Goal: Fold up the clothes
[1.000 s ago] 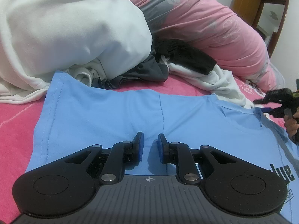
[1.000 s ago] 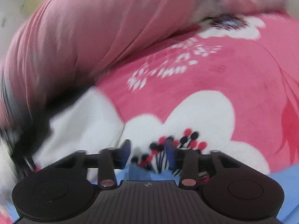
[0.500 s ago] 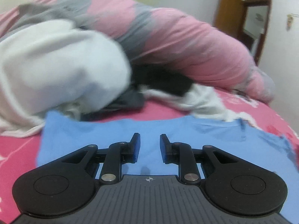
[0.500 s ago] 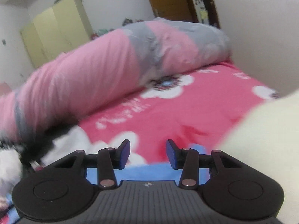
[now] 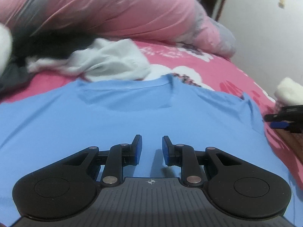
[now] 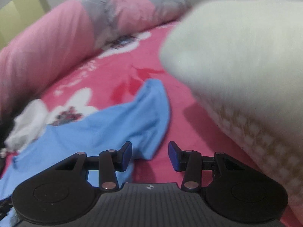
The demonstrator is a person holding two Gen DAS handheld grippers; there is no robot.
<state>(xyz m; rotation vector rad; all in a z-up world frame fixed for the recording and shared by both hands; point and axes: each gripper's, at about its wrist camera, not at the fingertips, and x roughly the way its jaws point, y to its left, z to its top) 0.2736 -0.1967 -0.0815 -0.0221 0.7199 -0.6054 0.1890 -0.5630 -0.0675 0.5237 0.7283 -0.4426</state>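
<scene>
A light blue T-shirt [image 5: 123, 117] lies spread flat on the pink floral bed, collar [image 5: 132, 88] toward the far side. My left gripper [image 5: 150, 149] hovers open just over the shirt's middle, nothing between its blue pads. In the right wrist view the shirt's sleeve [image 6: 149, 109] lies rumpled on the bedspread, its tip between my right gripper's open fingers [image 6: 150, 154], which hold nothing. The right gripper's fingers [image 5: 280, 122] also show at the left view's right edge.
A rolled pink and grey quilt [image 5: 113, 9] runs along the back. White [image 5: 106, 62] and dark [image 5: 47, 43] clothes lie heaped behind the shirt. A cream pillow [image 6: 242, 60] looms close on the right of the right gripper. A white wall borders the bed's far side.
The left gripper swung right from the shirt's hem side toward its collar and opened a little wider. The right gripper dropped toward the sleeve and spread its fingers wider.
</scene>
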